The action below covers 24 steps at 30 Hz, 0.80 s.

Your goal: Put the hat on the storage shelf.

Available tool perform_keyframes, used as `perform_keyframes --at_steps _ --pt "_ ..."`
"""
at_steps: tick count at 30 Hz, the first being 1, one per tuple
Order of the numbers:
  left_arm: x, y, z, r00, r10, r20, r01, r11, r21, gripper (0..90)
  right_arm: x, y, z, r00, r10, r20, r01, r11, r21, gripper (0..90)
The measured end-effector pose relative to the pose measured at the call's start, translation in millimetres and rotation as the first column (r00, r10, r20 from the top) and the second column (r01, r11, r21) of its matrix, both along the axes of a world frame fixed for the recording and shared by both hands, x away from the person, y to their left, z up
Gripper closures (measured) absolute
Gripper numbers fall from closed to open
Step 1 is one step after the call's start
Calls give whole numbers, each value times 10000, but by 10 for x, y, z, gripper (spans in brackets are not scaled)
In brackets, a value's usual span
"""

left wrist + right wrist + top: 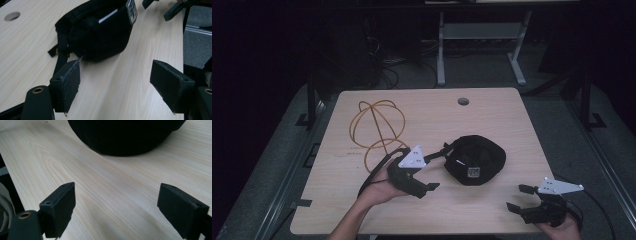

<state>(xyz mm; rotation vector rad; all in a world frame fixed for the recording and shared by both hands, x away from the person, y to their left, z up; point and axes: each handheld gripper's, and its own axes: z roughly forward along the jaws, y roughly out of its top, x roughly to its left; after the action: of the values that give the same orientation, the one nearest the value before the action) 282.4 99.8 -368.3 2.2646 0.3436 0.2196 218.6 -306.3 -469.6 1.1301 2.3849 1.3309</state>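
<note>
Light wood-grain bench [492, 120], rectangular, with a round cable hole [463, 101] near the far edge. A black fabric cap [474, 159] lies on the bench right of centre, opening up; a small square label [473, 172] faces the near side and its black strap [445, 149] trails out to the left. A thin orange cable coiled in loops [378, 131] sits on the far-left part of the bench, well apart from the cap.

Left hand-held gripper [437, 170] is held low over the bench just left of the cap. Jaws are wide open, nothing between them. One jaw tip is at the cap's strap, the other points toward the cap's near-left side; contact cannot be told from the high view. In the left gripper view the cap [100, 35] is just ahead of the open left hand-held gripper [115, 82], the strap [61, 58] running down next to the left pad [67, 82], with bare bench [25, 57] between the pads. White inner tag [108, 16] visible at the cap's rim.

Right hand-held gripper [518, 197] is at the near-right corner of the bench, apart from the cap, pointing left. Jaws wide open, empty. In the right gripper view the right hand-held gripper [116, 205] has only bench [105, 192] between the pads, with the cap [125, 135] farther ahead, not touched.

The person's left hand [379, 190] and right hand [559, 227] come in from the near edge.
</note>
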Motion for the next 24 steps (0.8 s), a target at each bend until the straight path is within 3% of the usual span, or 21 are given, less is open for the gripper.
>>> perform_keyframes --at_steps 7,14,20,24 --pt "117 -243 71 9988 -451 -202 451 9990 3 244 -2 0 -5 10000 54 -21 -54 10000 32 146" --pt "245 -508 88 9965 -830 -43 831 9958 396 242 6 1 -6 9998 178 -52 -177 9998 21 146" --pt "331 -727 69 9917 -1276 -167 1285 9886 789 250 6 7 4 9997 225 5 -225 9997 27 146" --pt "397 -868 16 9858 -1638 -362 1672 9772 1309 293 16 16 -3 9995 325 -33 -325 9995 12 147"
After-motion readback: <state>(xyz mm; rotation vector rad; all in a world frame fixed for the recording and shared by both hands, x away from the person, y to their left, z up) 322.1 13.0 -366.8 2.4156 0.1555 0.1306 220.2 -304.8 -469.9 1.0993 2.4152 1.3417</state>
